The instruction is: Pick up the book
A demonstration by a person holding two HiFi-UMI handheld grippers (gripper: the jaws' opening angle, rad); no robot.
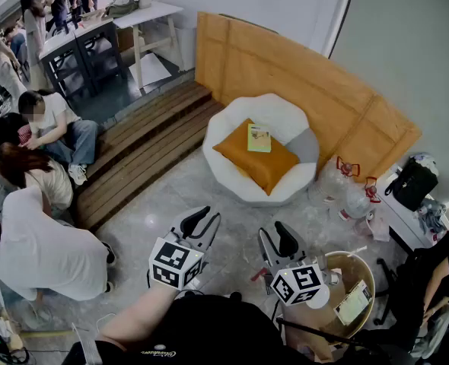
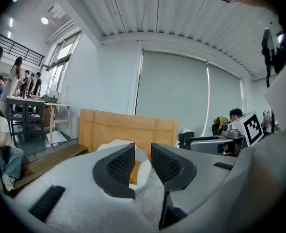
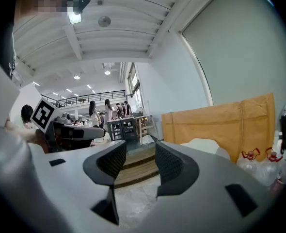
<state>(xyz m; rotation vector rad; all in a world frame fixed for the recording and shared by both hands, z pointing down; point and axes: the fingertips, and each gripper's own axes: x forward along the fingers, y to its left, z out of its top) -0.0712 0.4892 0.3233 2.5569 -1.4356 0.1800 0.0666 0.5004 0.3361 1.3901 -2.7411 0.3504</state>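
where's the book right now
In the head view, the book lies on the orange cushion in the white chair, upper centre, in front of the wooden board.

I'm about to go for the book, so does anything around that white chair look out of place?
Nothing spilled or broken. The small pale green book lies slightly askew on the square orange cushion, which sits cornerwise in the round white chair. Beside it, clear plastic bottles with red handles clutter the floor.
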